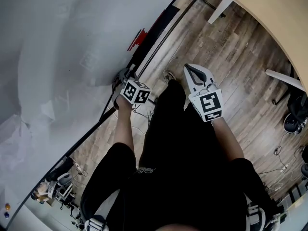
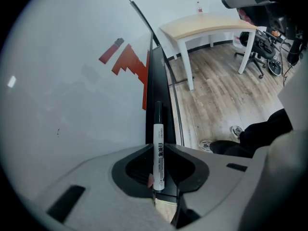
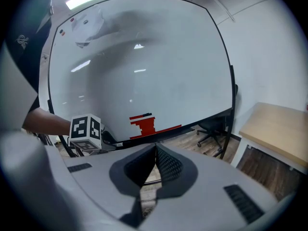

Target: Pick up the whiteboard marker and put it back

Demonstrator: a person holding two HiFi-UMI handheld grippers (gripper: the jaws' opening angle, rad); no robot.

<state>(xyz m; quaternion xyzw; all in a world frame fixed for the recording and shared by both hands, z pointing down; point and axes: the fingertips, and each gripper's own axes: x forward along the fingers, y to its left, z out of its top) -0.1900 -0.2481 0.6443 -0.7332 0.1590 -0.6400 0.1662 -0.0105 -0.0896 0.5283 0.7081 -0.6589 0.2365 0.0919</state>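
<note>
The left gripper [image 2: 159, 149] has its jaws closed partway onto the whiteboard marker [image 2: 158, 129], gripping the white barrel near its rear end. The marker's black cap points away from the gripper, in line with the black tray [image 2: 156, 76] that runs along the lower edge of the whiteboard [image 2: 72, 81]. Whether the marker touches the tray cannot be told. A red stepped shape [image 2: 129, 64] sits on the whiteboard just above the tray, farther along it. The right gripper [image 3: 155, 147] is held apart from the whiteboard over the wooden floor [image 2: 216, 95], jaws pressed together with nothing between them. A light wooden table [image 2: 207, 25] with white legs stands beyond the tray's far end.
</note>
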